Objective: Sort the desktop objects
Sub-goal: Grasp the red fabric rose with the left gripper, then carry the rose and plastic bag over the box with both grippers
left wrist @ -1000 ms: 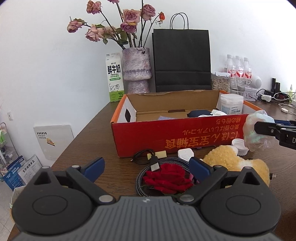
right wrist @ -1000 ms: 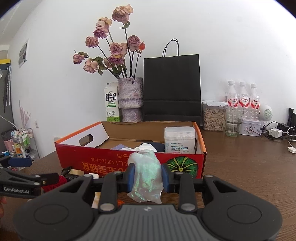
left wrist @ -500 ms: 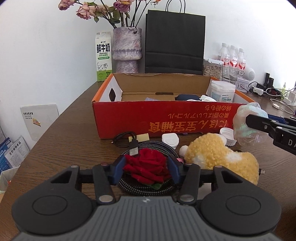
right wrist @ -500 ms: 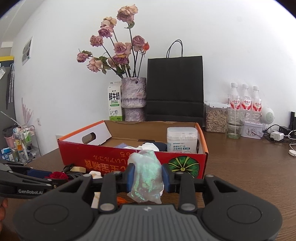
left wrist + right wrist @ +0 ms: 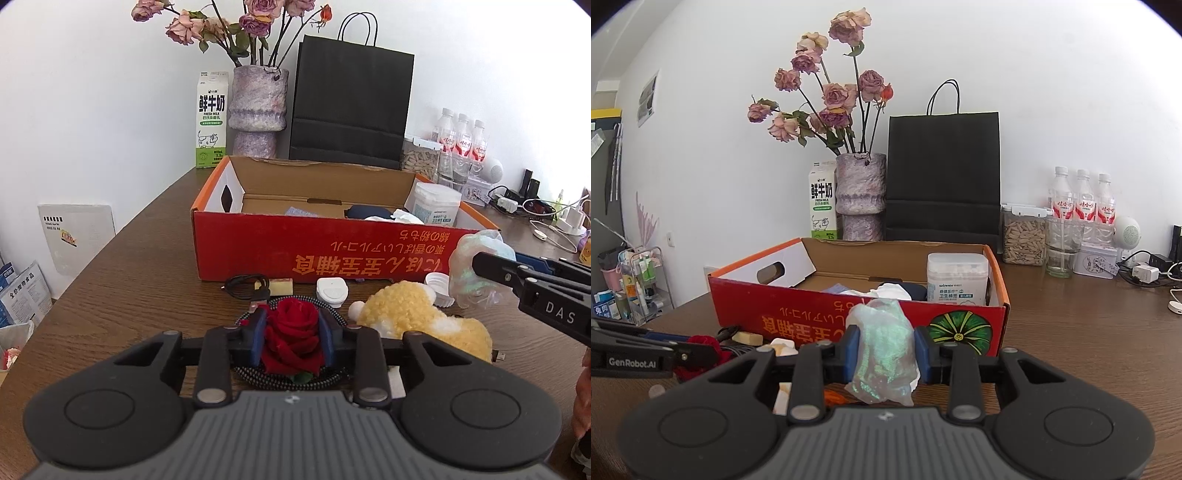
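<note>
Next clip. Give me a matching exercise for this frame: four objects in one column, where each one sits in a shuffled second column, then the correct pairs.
Objects
1. red rose
2. iridescent plastic wad
3. cotton swab tub
4. yellow plush toy

Places
A. on the table, in front of the red box
B. pinched in the left claw
C. inside the red box, at its right end
D. pinched in the right claw

Pairs: 1-B, 2-D, 3-C, 4-A

Home desk, flower vase (image 5: 861,183), milk carton (image 5: 822,205)
</note>
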{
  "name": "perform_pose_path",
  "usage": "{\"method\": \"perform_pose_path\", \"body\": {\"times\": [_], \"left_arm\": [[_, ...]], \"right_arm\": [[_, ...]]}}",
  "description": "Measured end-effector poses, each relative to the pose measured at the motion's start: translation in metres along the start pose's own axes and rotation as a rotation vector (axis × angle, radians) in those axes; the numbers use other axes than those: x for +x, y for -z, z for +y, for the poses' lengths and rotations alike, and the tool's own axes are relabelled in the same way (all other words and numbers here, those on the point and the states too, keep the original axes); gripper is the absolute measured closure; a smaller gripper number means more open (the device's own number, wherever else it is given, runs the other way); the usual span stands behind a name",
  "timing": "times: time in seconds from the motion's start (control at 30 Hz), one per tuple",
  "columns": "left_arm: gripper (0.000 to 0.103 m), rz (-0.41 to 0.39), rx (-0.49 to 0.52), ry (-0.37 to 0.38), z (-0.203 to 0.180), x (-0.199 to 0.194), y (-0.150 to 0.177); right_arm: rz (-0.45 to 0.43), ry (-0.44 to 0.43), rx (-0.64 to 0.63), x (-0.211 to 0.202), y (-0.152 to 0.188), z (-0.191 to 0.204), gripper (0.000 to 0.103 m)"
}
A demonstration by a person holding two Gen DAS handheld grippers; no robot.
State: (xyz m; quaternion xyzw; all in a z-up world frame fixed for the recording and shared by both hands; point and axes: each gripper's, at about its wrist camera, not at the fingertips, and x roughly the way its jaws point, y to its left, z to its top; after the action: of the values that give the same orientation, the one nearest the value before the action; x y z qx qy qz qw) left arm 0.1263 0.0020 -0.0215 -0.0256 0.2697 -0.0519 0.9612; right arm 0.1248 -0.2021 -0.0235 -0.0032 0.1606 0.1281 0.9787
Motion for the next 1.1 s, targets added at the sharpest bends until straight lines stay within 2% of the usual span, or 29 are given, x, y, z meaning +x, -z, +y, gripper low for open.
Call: {"method": "perform_pose_path", "body": {"times": [0.3,0.6,0.73,0.93,1.1], "left_arm": [[0.073,-0.109,-0.02,0.015,0.0,-0.02,-0.014],[0.073,-0.201,-0.017,0.038,-0.007,-0.013,-0.055],[0.072,-0.231,-0.024,0.027,-0.011,0.008,-0.079],[0.072,-0.26,-0.053,-0.031,-0.008,0.058,-0.105],[0.072,-0.208,-0.048,-0.051,0.005,0.097,-0.109]], "right_arm": [[-0.029,0.001,0.003,-0.004,-0.002,-0.001,0.073],[-0.066,-0.045,0.056,0.0,-0.03,-0.008,0.073],[-0.099,-0.056,0.071,0.016,-0.051,-0.008,0.073],[-0.112,-0.062,0.086,0.065,-0.075,0.002,0.073],[-0.071,-0.063,0.069,0.109,-0.072,0.012,0.073]]}}
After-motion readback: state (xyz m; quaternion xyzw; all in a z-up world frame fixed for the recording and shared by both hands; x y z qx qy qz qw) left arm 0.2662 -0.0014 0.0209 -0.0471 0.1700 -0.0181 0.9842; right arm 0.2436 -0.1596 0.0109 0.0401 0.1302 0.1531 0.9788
